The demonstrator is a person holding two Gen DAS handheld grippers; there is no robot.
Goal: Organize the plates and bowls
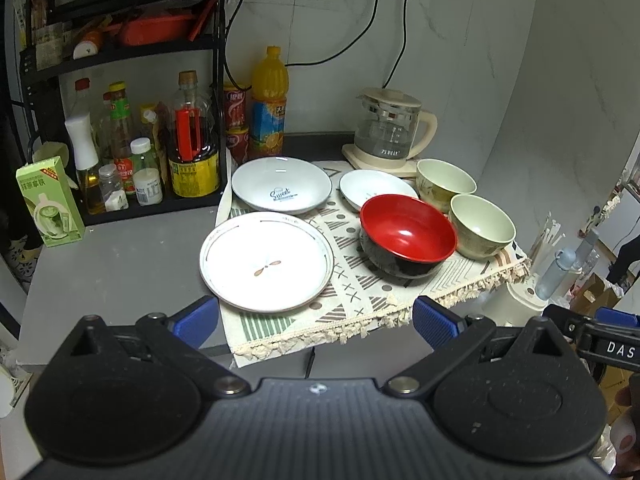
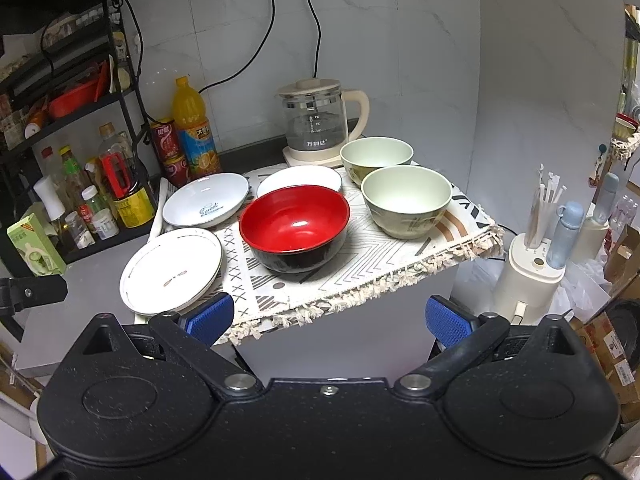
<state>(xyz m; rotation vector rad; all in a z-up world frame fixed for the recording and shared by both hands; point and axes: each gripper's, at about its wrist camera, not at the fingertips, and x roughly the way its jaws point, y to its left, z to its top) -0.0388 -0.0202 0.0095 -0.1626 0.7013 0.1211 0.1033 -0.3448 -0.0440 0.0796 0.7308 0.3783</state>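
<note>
Right now the left tongs point(image 1: 316, 322) are hanging wide open and holding nothing, just off the front edge of the tabletop point(image 1: 120, 264). The right tongs point(image 2: 328, 318) are also spread wide and gripping nothing, out past the front corner, over the drop beside the tabletop. Both pairs are pointing forward and a little down at the dishes.

All the dishes are sitting on a patterned cloth point(image 1: 360, 296) whose fringe is hanging over the front edge. The flat white plate point(image 1: 266, 262) is lying nearest the left tongs, partly off the cloth's left side. Behind it the white dish with blue writing point(image 1: 282, 190) is sitting close by. The red bowl point(image 2: 294, 226) is standing in the middle, partly in front of a small white dish point(image 2: 300, 178). Two pale green bowls point(image 2: 406, 200) are sitting at the right, one behind the other, the near one close to the cloth's right edge.

Bare grey tabletop is lying open to the left of the plates. A rack of bottles point(image 1: 140, 148) is crowding the back left, and a glass kettle point(image 1: 390, 128) is standing at the back.
</note>
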